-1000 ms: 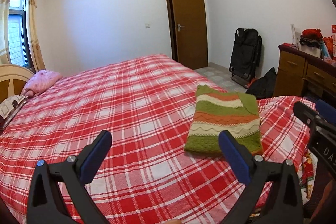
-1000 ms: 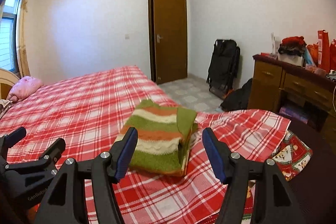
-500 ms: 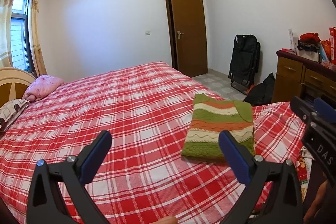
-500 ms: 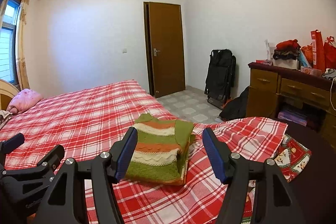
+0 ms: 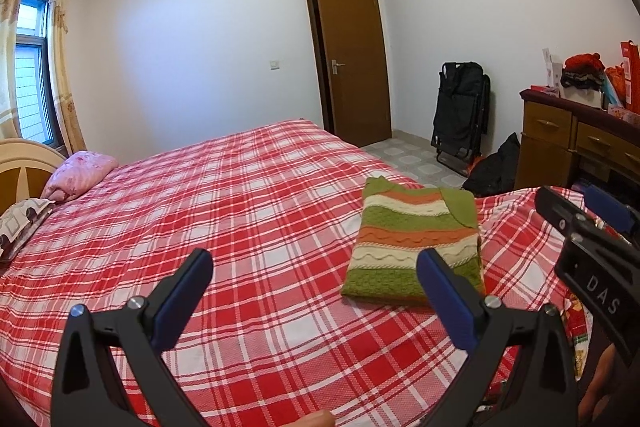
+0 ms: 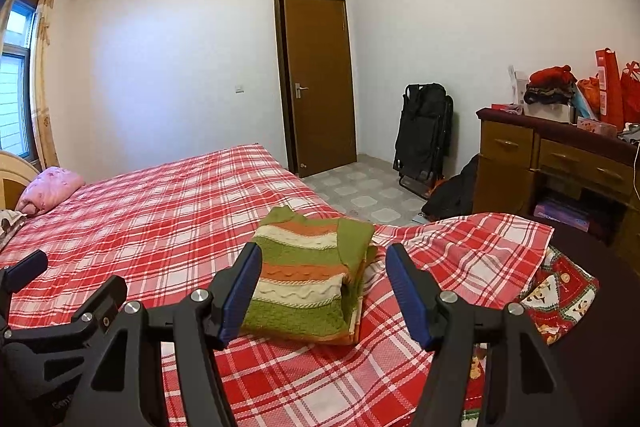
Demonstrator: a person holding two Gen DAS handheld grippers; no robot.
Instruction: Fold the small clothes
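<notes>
folded striped sweater [image 5: 416,247], bands of green, orange and cream knit, lying flat on the red-and-white plaid bedspread [image 5: 240,211] near the bed's foot-side corner, one green sleeve [image 6: 354,239] tucked across its right edge. left gripper [image 5: 316,279]: jaws spread wide, blue pads facing each other, holding nothing, raised above the bedspread with the sweater partly behind its right finger. right gripper [image 6: 320,281]: jaws likewise spread, empty, hovering over the near end of the sweater without touching it; the sweater shows between its two fingers. the two grippers sit side by side, each visible at the edge of the other's view. pink pillow [image 5: 80,175] at the head of the bed, beside a wooden headboard [image 5: 20,167]. brown door [image 6: 318,83] in the far wall; black folded chair [image 6: 424,135] leaning by the wall right of it; wooden dresser [image 6: 556,159] further right, red bags [image 6: 616,87] and clutter on top. a christmas-print cloth [image 6: 560,295] hangs at the bed's right edge.
</notes>
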